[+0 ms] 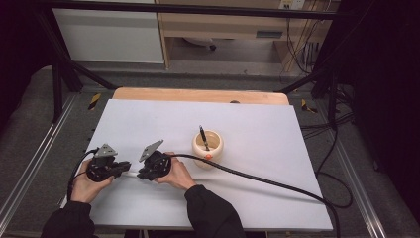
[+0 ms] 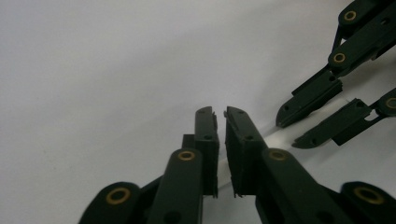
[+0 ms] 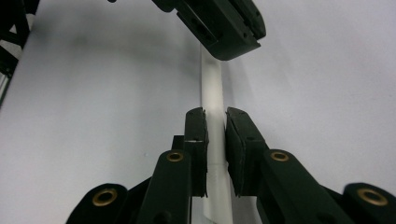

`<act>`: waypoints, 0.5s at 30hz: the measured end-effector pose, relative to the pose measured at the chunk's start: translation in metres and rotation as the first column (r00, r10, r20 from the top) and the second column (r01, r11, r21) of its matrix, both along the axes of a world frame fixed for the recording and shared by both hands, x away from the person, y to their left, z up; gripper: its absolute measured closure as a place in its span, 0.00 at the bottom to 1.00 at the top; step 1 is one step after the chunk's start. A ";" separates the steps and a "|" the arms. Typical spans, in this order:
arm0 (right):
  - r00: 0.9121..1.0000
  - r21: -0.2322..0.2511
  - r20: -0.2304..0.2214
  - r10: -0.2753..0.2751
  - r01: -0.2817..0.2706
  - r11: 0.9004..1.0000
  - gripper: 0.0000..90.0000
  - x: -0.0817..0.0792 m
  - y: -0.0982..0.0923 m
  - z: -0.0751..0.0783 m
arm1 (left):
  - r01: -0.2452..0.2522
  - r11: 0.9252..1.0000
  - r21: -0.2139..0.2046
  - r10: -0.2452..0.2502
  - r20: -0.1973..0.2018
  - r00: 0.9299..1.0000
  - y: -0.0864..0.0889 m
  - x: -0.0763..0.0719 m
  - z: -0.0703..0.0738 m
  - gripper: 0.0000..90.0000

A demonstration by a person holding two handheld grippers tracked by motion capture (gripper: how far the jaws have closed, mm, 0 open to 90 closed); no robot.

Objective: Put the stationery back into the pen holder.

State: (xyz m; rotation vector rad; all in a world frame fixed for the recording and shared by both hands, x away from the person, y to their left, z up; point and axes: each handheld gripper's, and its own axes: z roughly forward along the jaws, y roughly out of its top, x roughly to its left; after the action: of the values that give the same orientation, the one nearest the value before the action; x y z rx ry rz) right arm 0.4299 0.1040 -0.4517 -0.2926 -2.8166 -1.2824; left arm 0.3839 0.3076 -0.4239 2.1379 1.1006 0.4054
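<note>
White and slim, the stick (image 3: 212, 140) runs straight up the middle of the right gripper view, clamped between the right gripper's (image 3: 215, 114) two black jaws, whose pads press on its sides. It looks like a smooth, pale tube or pen body with a faint joint line across it low down, though what it is exactly is hard to say from here. Its long axis lies flat along the white table cover (image 1: 148, 124), in line with the jaws that hold it.

At its far end in that view the left gripper (image 3: 229, 42) sits over the stick. In the left gripper view its own jaws (image 2: 220, 114) stand very narrow, with a slim gap and a pale sliver of the stick (image 2: 226, 170) low between them; whether the pads actually press on it I cannot tell.

From the high view the two grippers face each other tip to tip near the table's front left, the left hand (image 1: 86, 186) and the right hand (image 1: 178, 173) behind them, and the stick lies roughly left to right between them as a thin pale line (image 1: 130, 173).

Beyond the right hand stands a cream cup (image 1: 208, 147) with an orange mark on its side and a dark pen (image 1: 203, 138) leaning up out of it.
</note>
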 end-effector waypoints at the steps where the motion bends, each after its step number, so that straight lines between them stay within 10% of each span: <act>1: 1.000 0.003 -0.005 -0.003 0.003 1.000 0.88 0.000 0.000 0.002 | 0.000 1.000 -0.004 0.000 0.008 1.000 0.001 -0.001 0.002 0.86; 15: 1.000 -0.049 -0.006 -0.025 0.025 0.999 0.88 -0.010 -0.032 0.034 | 0.100 0.995 -0.020 -0.099 0.057 0.993 -0.010 -0.011 0.018 0.49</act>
State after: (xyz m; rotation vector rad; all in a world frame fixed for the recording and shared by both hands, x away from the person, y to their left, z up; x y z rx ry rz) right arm 0.4198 0.0720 -0.4180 -0.3339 -2.8510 -1.2166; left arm 0.3732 0.2979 -0.4059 2.1381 0.9589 0.4013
